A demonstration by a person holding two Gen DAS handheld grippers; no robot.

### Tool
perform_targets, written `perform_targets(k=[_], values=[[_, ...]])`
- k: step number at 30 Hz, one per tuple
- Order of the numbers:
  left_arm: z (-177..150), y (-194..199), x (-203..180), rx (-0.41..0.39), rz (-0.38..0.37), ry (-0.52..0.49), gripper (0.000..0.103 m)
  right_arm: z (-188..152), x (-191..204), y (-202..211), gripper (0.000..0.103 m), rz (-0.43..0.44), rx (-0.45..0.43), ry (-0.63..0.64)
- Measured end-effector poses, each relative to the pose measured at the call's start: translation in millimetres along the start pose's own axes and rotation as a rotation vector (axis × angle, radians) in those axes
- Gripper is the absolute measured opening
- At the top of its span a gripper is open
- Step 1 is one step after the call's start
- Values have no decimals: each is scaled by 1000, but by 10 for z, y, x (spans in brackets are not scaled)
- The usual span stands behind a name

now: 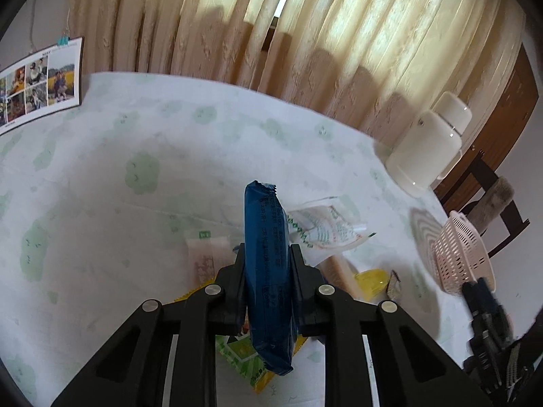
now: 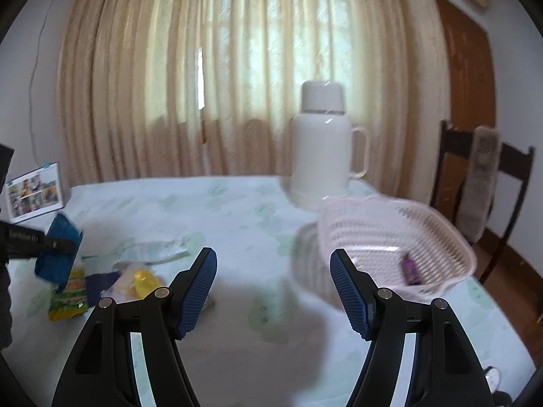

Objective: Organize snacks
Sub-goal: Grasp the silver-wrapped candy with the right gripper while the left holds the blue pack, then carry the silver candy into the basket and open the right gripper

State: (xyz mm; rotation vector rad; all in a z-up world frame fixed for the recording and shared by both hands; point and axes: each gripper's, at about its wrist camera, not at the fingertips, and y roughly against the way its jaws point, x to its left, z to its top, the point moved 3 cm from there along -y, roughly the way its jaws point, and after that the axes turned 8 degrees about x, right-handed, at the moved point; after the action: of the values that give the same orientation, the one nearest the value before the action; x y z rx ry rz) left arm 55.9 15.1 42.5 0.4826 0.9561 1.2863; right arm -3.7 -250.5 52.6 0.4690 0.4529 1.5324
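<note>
Blue pack (image 1: 268, 271) pinched upright in left gripper (image 1: 266, 283), raised above snack pile (image 2: 101, 278). Right gripper (image 2: 273, 288) held spread, empty. One purple snack (image 2: 410, 269) seen in basket (image 2: 441, 237); pile left unsorted.

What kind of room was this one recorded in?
Probably a home dining room: a table under a patterned tablecloth, a white thermos flask before a curtained window, and a wooden chair.

Glossy blue foil wrapper (image 1: 268, 271); perforated pink plastic basket (image 2: 390, 237); smooth shiny white plastic flask (image 2: 320, 149); matt printed cloth on tabletop (image 2: 237, 210)
</note>
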Motion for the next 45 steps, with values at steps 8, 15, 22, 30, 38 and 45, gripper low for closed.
perform_targets(k=[8, 15, 22, 30, 38, 45], values=[[3, 170, 11, -42, -15, -3, 19, -100, 272, -495, 70, 199, 290, -8], [-2, 193, 65, -41, -20, 19, 19, -87, 488, -804, 65, 211, 384, 61], [-12, 198, 79, -39, -21, 19, 19, -112, 555, -953, 42, 169, 424, 101], [-24, 202, 50, -47, -37, 12, 19, -64, 432, -784, 37, 185, 343, 49], [-38, 173, -9, -50, -51, -8, 19, 132, 331, -417, 37, 120, 180, 38], [-48, 167, -61, -55, -63, -25, 19, 319, 14, -186, 37, 35, 74, -24]])
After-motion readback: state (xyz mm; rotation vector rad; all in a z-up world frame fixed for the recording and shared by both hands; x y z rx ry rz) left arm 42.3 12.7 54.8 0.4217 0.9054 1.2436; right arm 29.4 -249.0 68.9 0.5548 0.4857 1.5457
